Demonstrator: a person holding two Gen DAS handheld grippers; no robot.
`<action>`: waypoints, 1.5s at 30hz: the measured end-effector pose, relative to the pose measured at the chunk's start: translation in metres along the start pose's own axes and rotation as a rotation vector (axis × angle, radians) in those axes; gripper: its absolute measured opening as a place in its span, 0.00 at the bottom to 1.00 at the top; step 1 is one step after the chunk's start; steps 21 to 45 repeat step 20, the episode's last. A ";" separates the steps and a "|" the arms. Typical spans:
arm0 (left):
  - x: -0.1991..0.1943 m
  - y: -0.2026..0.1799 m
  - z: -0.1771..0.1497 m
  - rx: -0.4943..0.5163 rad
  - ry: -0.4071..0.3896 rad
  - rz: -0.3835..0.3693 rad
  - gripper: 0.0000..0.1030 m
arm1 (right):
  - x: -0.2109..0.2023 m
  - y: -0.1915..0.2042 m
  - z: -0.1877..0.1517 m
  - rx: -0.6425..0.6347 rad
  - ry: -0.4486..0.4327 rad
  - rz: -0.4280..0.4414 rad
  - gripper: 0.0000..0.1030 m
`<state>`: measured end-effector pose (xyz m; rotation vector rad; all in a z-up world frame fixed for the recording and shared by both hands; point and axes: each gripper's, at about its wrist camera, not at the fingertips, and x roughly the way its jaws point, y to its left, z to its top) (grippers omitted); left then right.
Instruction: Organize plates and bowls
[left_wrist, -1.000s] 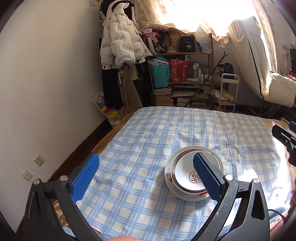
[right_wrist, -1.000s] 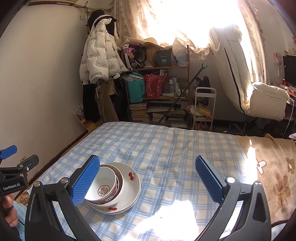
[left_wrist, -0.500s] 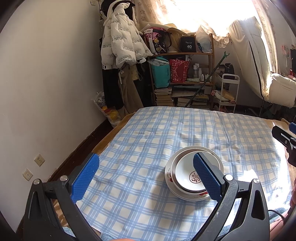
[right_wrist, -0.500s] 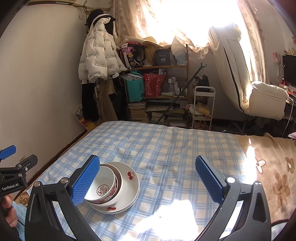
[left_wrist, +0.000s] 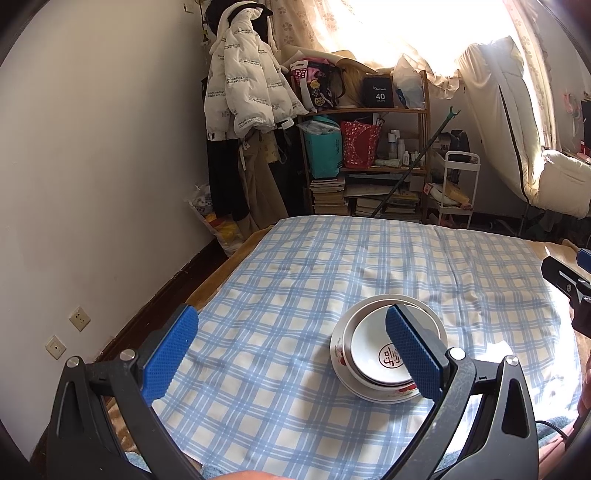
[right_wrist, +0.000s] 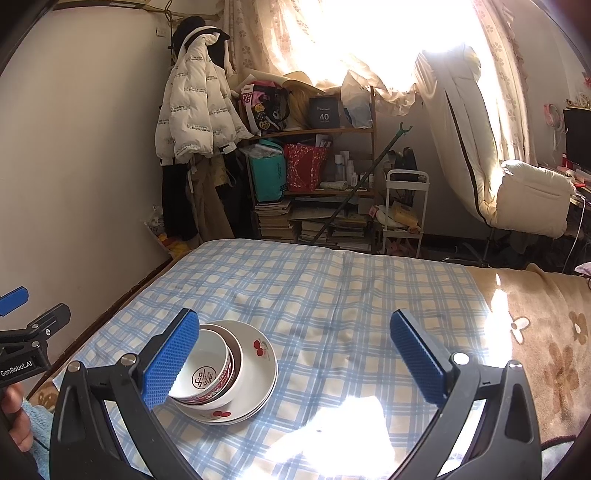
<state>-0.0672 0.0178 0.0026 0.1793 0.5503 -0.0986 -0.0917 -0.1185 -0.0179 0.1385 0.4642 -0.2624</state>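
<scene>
Centrally, round glossy bowls (right_wrist: 207, 373) nested, checked cloth (right_wrist: 332, 295)

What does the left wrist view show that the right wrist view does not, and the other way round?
Only the left wrist view shows two wall sockets low on the wall and the bowl from above.

Only the right wrist view shows the brown flowered blanket, a dark monitor, and the bowl's red patterned side.

Both show the plate stack on the checked cloth, the white jacket, the shelf, and both hand-held grippers, left and right, open and empty.
</scene>
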 end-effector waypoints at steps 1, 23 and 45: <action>0.000 0.000 0.000 0.000 0.000 0.001 0.97 | 0.000 0.000 0.000 0.000 0.000 0.000 1.00; -0.001 -0.001 0.000 0.003 0.006 0.011 0.97 | 0.000 0.000 0.001 0.001 0.001 0.000 1.00; -0.001 -0.001 0.000 0.003 0.006 0.011 0.97 | 0.000 0.000 0.001 0.001 0.001 0.000 1.00</action>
